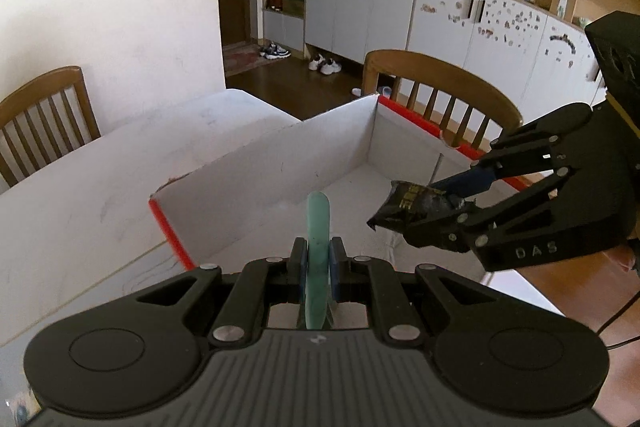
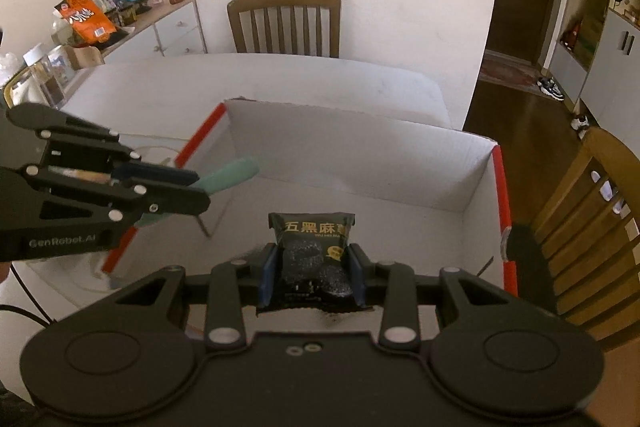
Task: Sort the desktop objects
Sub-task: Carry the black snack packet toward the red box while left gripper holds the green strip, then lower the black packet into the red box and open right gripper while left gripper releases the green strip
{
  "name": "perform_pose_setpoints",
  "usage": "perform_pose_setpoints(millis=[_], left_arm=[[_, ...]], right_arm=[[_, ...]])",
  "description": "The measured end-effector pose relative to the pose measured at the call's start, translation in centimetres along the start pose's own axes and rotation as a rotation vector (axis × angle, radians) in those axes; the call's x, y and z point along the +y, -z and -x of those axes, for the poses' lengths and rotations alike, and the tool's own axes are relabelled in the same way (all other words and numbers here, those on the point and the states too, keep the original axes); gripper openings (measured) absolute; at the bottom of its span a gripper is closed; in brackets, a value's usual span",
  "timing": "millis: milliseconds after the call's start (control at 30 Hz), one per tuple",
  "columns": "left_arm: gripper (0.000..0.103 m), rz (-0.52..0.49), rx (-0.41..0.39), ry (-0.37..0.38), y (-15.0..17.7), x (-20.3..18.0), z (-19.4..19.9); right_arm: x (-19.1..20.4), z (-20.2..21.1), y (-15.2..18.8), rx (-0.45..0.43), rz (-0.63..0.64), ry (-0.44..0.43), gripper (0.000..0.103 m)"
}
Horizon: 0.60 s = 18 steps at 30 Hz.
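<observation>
A flat, pale green object [image 1: 318, 227], thin and rounded at its far end, stands on edge between the blue pads of the left gripper [image 1: 318, 257], whose fingers are closed tight on it. It hangs over the near left corner of the white cardboard box [image 1: 280, 163], above the box's bare floor; what the green object is cannot be told. In the right wrist view the same green object [image 2: 236, 173] pokes out past the left gripper [image 2: 192, 187] over the box's left wall.

The black snack packet [image 2: 312, 251], printed with gold characters, is pinched between the fingers of the right gripper [image 2: 312, 267], which are closed on its sides. It hangs over the near part of the box [image 2: 360, 155], to the right of the green object. From the left wrist the packet [image 1: 412, 207] and right gripper [image 1: 448, 211] show above the box's right side.

The box, edged with red strips, sits on a white table [image 1: 100, 179]. Wooden chairs [image 2: 284, 21] stand beyond the table.
</observation>
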<state>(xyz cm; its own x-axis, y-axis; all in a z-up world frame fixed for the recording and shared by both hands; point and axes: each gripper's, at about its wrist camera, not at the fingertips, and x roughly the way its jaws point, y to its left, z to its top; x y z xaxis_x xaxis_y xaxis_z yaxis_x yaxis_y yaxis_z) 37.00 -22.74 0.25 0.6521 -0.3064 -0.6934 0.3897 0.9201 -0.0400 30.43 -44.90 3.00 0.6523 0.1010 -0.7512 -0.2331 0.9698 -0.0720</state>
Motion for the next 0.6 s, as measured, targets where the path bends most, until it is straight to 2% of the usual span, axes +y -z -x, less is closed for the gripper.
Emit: perform_pose_setpoints(millis=[367,533,600], left_arm=[[0.01,0.008,0.085,0.005,-2.3,1.4,-4.5],[0.01,-0.039,0.149,0.001,-2.9,1.3,-6.8],[0.01,-0.091,0.155,-0.009,-3.1,0.9,-7.4]], right_arm=[[-2.1,-3.4,-0.4,0.066,-0.029,0.007,0.035],[-2.8,-5.1,-0.7,0.099,-0.037,0.005,0.035],[-2.8,-5.6,-0.7,0.115,-0.03,0.003,0.035]])
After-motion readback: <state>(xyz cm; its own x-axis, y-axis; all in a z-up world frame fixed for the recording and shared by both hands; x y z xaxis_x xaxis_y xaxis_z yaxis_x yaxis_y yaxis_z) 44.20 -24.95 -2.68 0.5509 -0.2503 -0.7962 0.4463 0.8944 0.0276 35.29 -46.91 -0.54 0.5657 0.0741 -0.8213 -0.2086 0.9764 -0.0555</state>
